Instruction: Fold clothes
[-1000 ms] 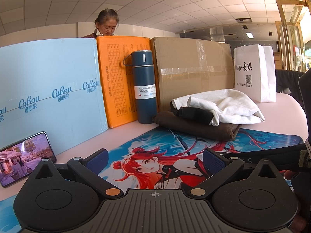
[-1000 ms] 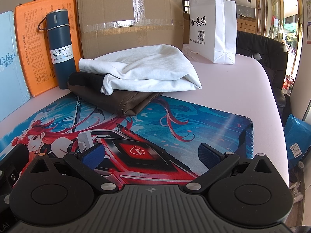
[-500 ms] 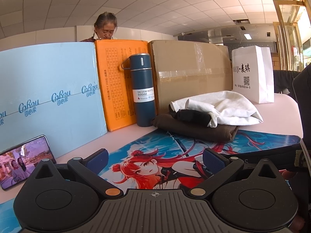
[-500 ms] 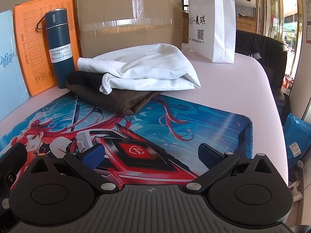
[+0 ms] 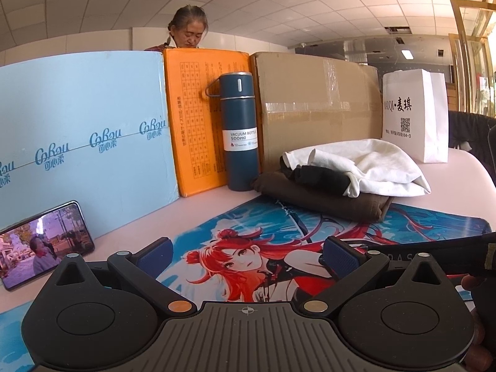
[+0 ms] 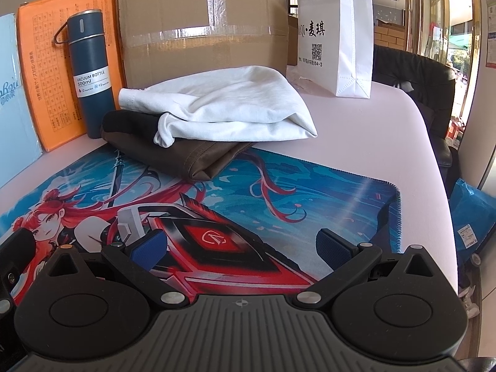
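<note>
A pile of clothes lies at the far edge of the printed desk mat (image 5: pixel 254 226) (image 6: pixel 310 198): a white garment (image 5: pixel 372 164) (image 6: pixel 235 108) on top, a black one (image 5: pixel 322 178) (image 6: pixel 130 124) under it, a brown one (image 5: pixel 325 200) (image 6: pixel 192 155) at the bottom. My left gripper (image 5: pixel 247 255) is open and empty, low over the mat, well short of the pile. My right gripper (image 6: pixel 240 246) is open and empty, also over the mat, in front of the pile. The right gripper's body shows at the right edge of the left wrist view (image 5: pixel 458 252).
A blue vacuum bottle (image 5: pixel 240 130) (image 6: pixel 91 74) stands left of the pile. Behind are a light blue box (image 5: pixel 83 136), an orange box (image 5: pixel 195 117), a cardboard box (image 5: pixel 319 105) (image 6: pixel 201 28) and a white paper bag (image 5: pixel 415 111) (image 6: pixel 338 40). A phone (image 5: pixel 43 241) leans at left. A woman (image 5: pixel 189 31) sits behind.
Both grippers have shifted slightly; the left wrist view has tilted down a little, so the pile and boxes sit lower in it. Both stay open and empty.
</note>
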`<state>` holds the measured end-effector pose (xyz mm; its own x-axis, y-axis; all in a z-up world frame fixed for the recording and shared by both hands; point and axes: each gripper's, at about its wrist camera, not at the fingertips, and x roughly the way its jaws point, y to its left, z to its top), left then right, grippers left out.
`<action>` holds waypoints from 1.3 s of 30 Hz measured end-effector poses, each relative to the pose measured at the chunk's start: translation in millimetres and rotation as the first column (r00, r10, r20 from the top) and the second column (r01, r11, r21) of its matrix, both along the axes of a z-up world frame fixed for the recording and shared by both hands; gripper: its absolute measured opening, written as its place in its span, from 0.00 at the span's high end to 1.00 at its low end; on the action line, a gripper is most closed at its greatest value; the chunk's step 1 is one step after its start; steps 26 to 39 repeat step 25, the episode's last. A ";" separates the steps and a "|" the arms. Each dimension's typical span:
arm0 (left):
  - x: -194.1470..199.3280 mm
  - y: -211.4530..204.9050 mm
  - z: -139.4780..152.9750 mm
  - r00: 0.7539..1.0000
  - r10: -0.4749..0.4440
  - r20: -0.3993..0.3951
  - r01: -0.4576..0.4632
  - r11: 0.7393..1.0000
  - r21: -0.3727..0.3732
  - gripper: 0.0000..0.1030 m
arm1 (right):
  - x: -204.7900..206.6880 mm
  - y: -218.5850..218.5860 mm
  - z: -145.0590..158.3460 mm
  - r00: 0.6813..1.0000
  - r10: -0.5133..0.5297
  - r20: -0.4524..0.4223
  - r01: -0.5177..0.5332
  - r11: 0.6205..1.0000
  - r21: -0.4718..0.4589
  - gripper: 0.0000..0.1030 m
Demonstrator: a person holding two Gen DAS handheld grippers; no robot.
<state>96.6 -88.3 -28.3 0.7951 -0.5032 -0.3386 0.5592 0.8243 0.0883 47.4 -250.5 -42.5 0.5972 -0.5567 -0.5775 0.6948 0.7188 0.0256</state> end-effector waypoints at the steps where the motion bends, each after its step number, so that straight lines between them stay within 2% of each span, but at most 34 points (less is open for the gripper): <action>1: 0.2 -0.1 -0.1 1.000 0.000 -0.001 0.000 1.000 0.000 0.00 | 0.0 -0.1 0.0 1.000 -0.001 0.000 0.001 1.000 0.000 0.00; 39: 3.4 0.3 -0.5 1.000 0.005 -0.019 -0.005 1.000 -0.001 0.00 | 1.2 -0.3 -0.5 1.000 -0.002 -0.008 0.002 1.000 0.004 0.00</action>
